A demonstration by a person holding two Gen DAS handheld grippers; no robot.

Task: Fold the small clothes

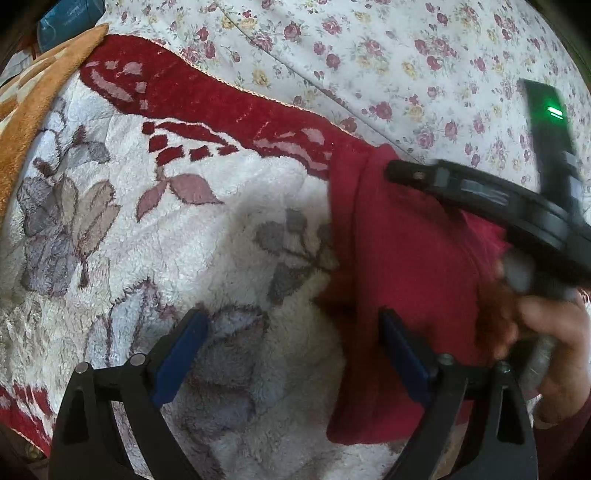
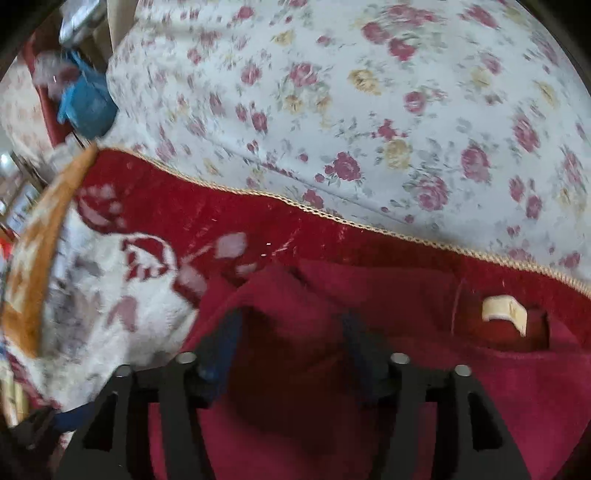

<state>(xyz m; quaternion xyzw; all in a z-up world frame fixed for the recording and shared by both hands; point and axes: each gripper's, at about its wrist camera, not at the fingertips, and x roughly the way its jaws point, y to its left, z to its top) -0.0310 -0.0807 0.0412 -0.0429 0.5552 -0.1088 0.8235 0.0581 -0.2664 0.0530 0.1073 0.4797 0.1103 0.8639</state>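
Observation:
A dark red garment [image 1: 406, 258] lies on a fluffy white blanket [image 1: 166, 236], its left edge folded over. In the left wrist view my left gripper [image 1: 291, 317] stands open and wide, the left pad over the blanket and the right pad over the garment's edge. My right gripper [image 1: 397, 172] reaches in from the right above the garment, held by a hand [image 1: 550, 347]. In the blurred right wrist view my right gripper [image 2: 290, 317] is open, with a raised fold of the garment [image 2: 406, 406] between its fingers. A cream label [image 2: 504, 313] shows in the collar to the right.
The blanket has a red border [image 1: 207, 96] with a gold cord edge. Beyond it lies a white sheet with rose print [image 1: 369, 55]. An orange fleece [image 1: 33, 122] lies at the left edge, and a blue item [image 1: 62, 22] at the top left.

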